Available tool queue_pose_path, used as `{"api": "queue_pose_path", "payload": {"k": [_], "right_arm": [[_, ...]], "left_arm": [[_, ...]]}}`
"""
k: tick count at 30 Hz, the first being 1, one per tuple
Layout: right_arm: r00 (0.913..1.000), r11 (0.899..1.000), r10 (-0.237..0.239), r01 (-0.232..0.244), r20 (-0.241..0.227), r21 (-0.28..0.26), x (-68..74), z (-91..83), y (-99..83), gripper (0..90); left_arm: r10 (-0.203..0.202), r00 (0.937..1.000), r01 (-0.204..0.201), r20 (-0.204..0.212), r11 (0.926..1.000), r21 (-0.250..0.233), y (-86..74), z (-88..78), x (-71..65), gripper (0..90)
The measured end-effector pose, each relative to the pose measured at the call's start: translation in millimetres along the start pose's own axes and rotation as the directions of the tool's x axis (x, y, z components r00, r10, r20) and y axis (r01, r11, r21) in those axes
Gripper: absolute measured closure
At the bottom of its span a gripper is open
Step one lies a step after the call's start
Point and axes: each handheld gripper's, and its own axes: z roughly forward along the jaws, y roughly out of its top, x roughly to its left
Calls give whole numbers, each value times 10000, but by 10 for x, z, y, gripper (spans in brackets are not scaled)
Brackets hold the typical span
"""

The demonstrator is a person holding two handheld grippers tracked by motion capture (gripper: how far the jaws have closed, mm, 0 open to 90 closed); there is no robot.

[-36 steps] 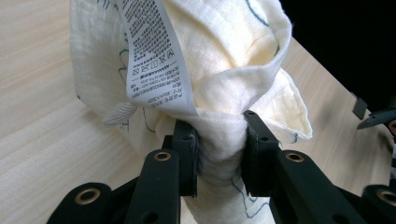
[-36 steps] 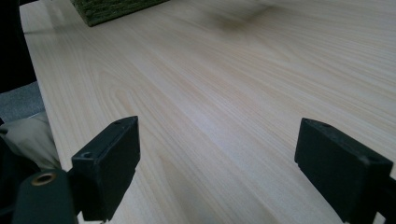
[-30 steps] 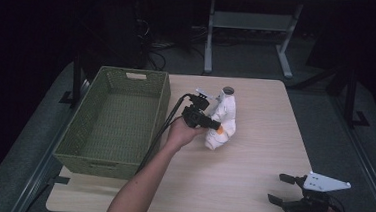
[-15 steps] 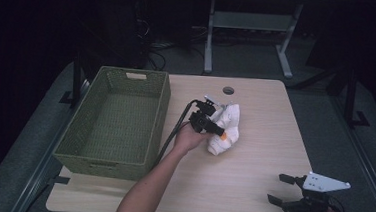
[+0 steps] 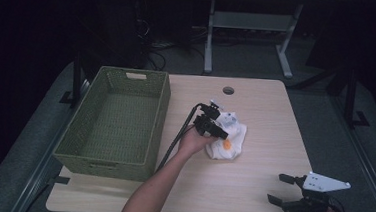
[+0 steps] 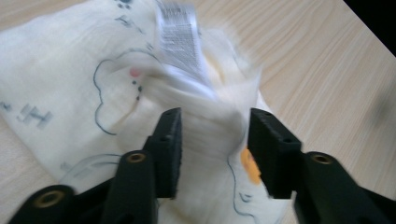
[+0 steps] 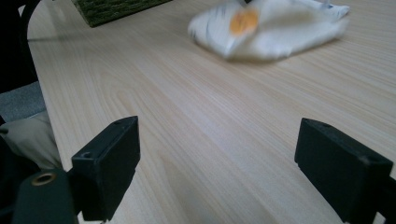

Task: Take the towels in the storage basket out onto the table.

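A person's left gripper (image 5: 213, 126) presses down onto a crumpled white cloth (image 5: 231, 139) lying near the middle of a light wooden table (image 5: 265, 116), its two black jaws part-way open with a raised fold of the fabric bunched between them; from the left gripper view the pads stand either side of that fold, but whether they already bite it cannot be told for certain. The cloth (image 6: 70, 84) is printed with thin dark line drawings and an orange spot (image 6: 251, 165), and a white care label (image 6: 180, 32) lies across its upper part. It sits directly under and ahead of the left gripper, its longer side running roughly from the table's far edge toward the person, just right of a green woven basket (image 5: 117, 156) that stands at the table's left with nothing visible inside. The right gripper (image 5: 290, 193) hovers low at the near right corner, jaws spread wide and holding nothing, well apart from the cloth (image 7: 275, 28), which it faces across bare tabletop. The left hand is plainly the nearer, and any lift would likely carry the cloth leftward to the basket. Count: one cloth, one basket, two grippers, one table.
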Motion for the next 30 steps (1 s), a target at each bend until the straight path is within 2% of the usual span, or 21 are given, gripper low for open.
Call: {"api": "queue_pose_path", "payload": {"k": [14,21,22,30], "right_arm": [[9999,9999,97,-97,69,50,-5,6,-7,138],[9999,9999,81,-83,129,118,-11,15,-11,138],[9999,9999,91,-93,135,141,-9,18,-11,138],[9997,9997,146,-150,207,179,-10,24,-10,138]], "left_arm": [[432,9991,-434,-46,9985,-342,-95,-166,-93,470],[373,9993,-368,55,9968,-716,-216,-277,-124,445],[587,9983,-583,42,9965,-597,-232,-304,-118,440],[457,9989,-447,75,9940,-997,-367,-358,-165,416]]}}
